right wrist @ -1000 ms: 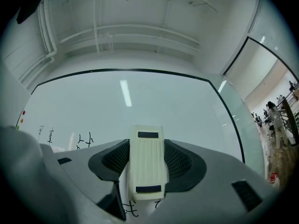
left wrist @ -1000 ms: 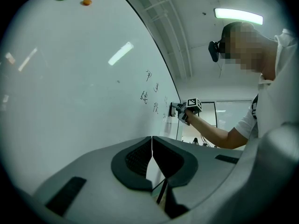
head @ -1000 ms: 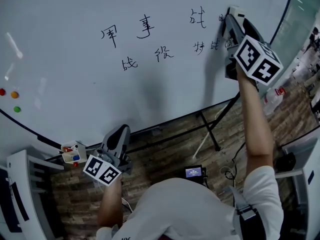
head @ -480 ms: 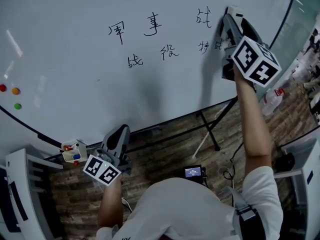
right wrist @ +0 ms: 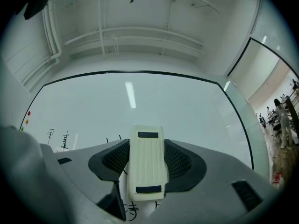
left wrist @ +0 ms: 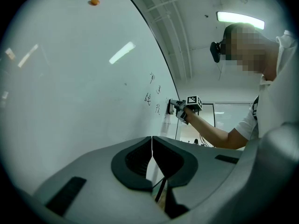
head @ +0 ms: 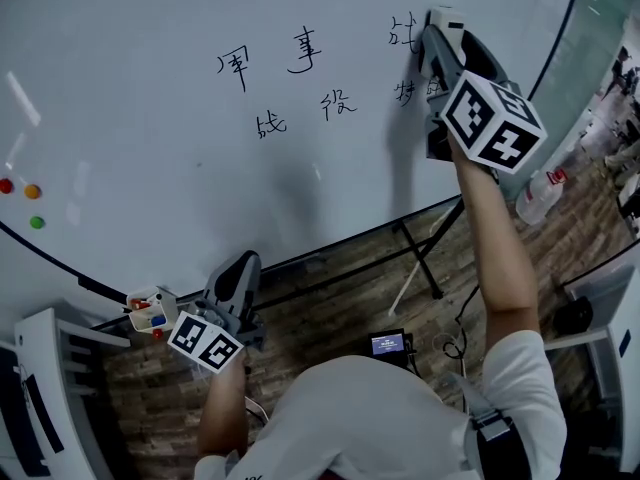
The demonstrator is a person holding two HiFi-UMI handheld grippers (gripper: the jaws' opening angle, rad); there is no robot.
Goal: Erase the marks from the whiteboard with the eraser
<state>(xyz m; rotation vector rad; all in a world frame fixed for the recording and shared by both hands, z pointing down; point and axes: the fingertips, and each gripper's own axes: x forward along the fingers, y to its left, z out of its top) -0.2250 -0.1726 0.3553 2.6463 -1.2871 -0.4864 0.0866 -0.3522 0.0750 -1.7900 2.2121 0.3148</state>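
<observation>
A large whiteboard (head: 150,88) carries black handwritten characters (head: 300,50) in two rows. My right gripper (head: 437,43) is shut on a cream eraser (right wrist: 147,164) and presses it flat against the board at the right end of the writing (head: 404,34). The eraser (head: 446,18) shows at the gripper's tip in the head view. In the right gripper view, marks (right wrist: 65,140) lie to the left and below the eraser. My left gripper (head: 232,286) hangs low below the board's bottom edge, jaws shut on nothing (left wrist: 151,149).
Red, orange and green magnets (head: 33,192) stick at the board's left. A small tray of markers (head: 148,308) sits at the board's lower edge. The board's stand legs (head: 420,263) reach onto the wood floor. A bottle (head: 540,196) stands at right.
My right gripper has slid the eraser left and a little up across the board; the rightmost marks visible a second ago are gone or covered. The left gripper has stayed put.
</observation>
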